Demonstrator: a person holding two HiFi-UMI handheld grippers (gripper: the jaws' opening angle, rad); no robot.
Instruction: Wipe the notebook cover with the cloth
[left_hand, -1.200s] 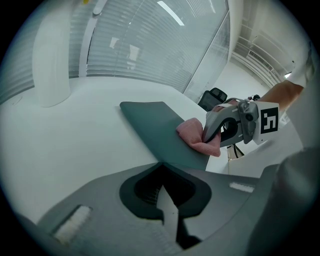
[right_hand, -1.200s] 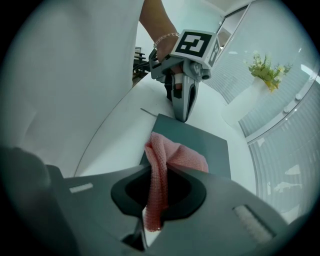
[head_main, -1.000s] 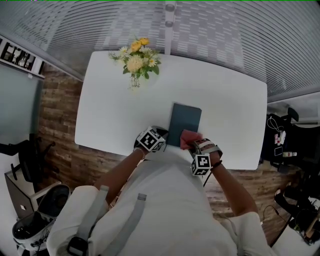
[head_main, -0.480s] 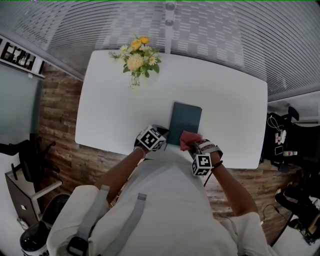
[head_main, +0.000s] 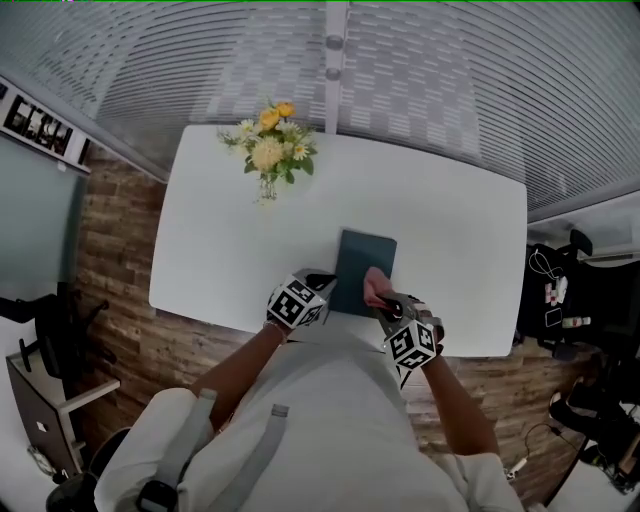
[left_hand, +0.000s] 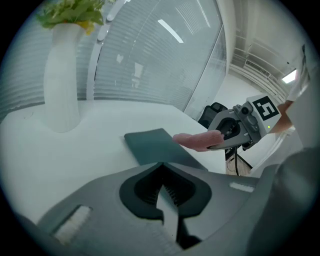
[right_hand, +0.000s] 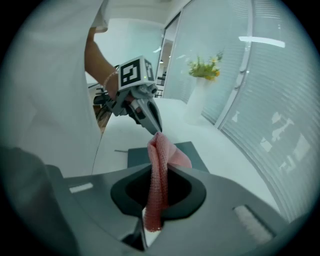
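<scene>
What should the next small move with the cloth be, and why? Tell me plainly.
Probably lower the right gripper and drag the cloth away from you across the notebook. The cloth is pinched in its shut jaws at the notebook's near edge, and most of the cover beyond it lies bare.

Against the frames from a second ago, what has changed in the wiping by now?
The right gripper, shut on the pink cloth, has moved slightly forward, carrying the cloth from the near right corner of the notebook further onto the cover. The head view itself has shifted a little. Unchanged: the left gripper stays shut by the near left corner; the notebook and the flower vase keep their places on the table.
</scene>
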